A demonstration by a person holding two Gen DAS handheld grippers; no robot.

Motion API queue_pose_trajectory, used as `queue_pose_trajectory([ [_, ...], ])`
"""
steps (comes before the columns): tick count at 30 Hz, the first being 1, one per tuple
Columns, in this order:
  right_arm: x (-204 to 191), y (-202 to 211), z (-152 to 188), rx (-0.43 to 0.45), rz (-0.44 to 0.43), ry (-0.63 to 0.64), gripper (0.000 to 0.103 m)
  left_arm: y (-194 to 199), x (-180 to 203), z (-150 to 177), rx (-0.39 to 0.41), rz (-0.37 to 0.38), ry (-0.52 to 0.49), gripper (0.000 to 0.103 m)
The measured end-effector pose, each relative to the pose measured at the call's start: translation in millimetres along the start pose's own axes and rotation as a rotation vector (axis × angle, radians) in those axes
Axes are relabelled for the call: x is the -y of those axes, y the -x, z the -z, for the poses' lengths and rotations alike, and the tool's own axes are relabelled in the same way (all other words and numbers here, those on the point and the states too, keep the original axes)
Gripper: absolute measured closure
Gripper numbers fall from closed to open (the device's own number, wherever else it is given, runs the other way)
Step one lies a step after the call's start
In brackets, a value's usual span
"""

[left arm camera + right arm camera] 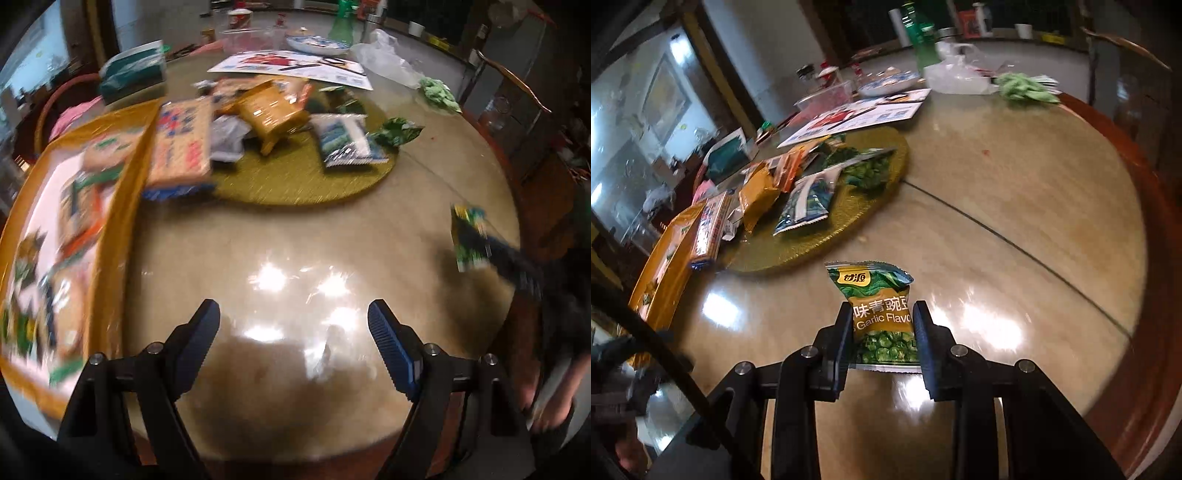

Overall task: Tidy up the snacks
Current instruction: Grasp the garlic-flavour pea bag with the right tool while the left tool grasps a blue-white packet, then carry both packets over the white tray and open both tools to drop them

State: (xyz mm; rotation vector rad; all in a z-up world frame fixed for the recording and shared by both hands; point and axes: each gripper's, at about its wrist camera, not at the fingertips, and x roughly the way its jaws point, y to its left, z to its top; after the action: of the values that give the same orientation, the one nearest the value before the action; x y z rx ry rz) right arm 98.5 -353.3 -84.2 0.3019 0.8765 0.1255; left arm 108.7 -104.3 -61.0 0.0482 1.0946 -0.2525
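Observation:
My right gripper is shut on a small green pea snack packet marked garlic flavour, held upright just above the glossy table. The same packet shows at the right edge of the left wrist view. My left gripper stands open over bare tabletop with nothing between its fingers. A pile of snack packets lies on a round golden mat. An orange-rimmed box at the left holds several packets.
Behind the mat lie a printed sheet, a teal tissue pack, a blue-patterned plate, a clear plastic bag and a green cloth. The table's wooden rim curves along the right. A hand shows low right.

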Motion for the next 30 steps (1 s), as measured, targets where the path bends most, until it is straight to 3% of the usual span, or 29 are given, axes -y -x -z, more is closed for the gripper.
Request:
queue_pose_trajectory([
  [5,11.6,-0.5,-7.3,0.042,0.075,-0.057,0.072,-35.2,9.4,-52.5,-0.039,0.026,0.014,0.02],
  [12,12.0,-0.3,-5.3,0.059,0.092,-0.066,0.072,-66.7,40.3,-117.4,-0.008,0.012,0.017,0.02],
  [17,13.9,0.2,-4.5,0.061,0.081,-0.068,0.072,-101.5,53.6,-145.5,-0.04,-0.024,0.027,0.021],
  [19,13.7,0.4,-4.0,0.061,0.08,-0.07,0.072,-107.5,52.3,-145.3,-0.037,-0.035,0.038,0.024],
  [21,13.7,0.6,-3.9,0.061,0.078,-0.07,0.072,-101.8,50.4,-138.1,0.0,-0.043,0.041,0.044],
  [25,12.8,0.6,-3.8,0.06,0.079,-0.067,0.072,-84.6,45.5,-104.5,0.003,-0.032,0.003,0.046],
  [30,11.4,0.6,-3.7,0.059,0.076,-0.065,0.072,-44.1,33.2,-26.5,0.024,-0.022,-0.097,0.045],
])
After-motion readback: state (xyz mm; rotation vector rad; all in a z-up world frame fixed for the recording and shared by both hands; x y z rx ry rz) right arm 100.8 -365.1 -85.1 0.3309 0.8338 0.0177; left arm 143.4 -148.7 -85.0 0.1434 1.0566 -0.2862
